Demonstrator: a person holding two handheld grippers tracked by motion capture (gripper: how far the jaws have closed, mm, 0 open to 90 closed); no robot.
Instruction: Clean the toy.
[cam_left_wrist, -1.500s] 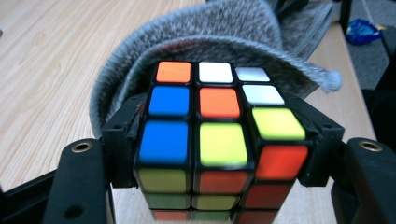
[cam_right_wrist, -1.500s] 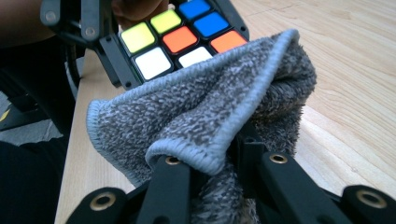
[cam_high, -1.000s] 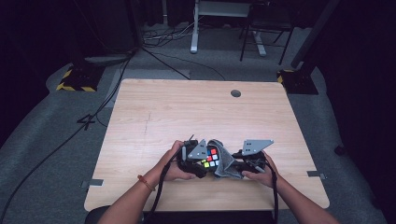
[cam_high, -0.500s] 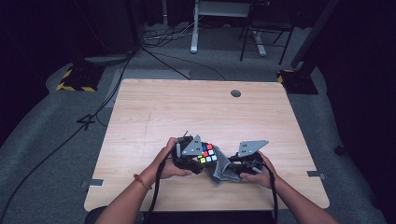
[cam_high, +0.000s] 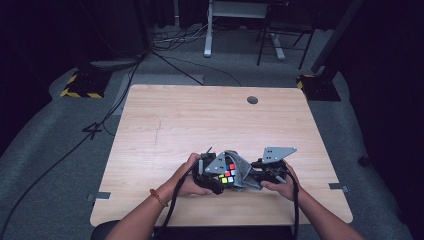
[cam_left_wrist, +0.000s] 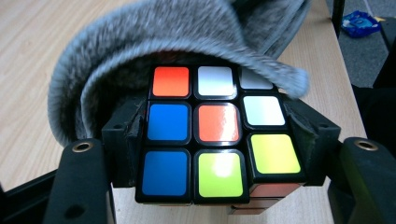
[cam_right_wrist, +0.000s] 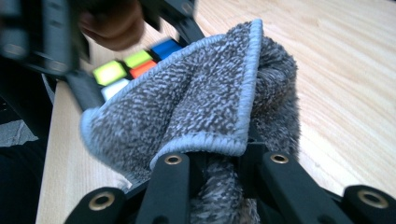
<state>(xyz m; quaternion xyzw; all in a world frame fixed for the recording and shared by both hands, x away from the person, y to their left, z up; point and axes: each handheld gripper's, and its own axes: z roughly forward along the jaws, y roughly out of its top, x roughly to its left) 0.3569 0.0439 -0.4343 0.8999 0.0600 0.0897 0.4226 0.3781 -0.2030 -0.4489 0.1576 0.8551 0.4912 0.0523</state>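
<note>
Left gripper (cam_left_wrist: 219, 154) clenched on puzzle cube (cam_left_wrist: 219, 140); right gripper (cam_right_wrist: 224, 168) pinching grey cloth (cam_right_wrist: 205, 102). Both at table's (cam_high: 165, 125) 6 o'clock edge. Since a second ago, cloth has moved over cube's 12 o'clock side; wiping likely underway.

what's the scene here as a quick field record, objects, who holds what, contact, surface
objects: puzzle cube; grey cloth
left gripper: shut on the puzzle cube, jaws at its two sides
right gripper: shut on the grey cloth, bunched between its jaws
contact: cloth drapes over the cube's far edge
surface: wooden table, work near the person's edge
hands: one on each gripper
</note>
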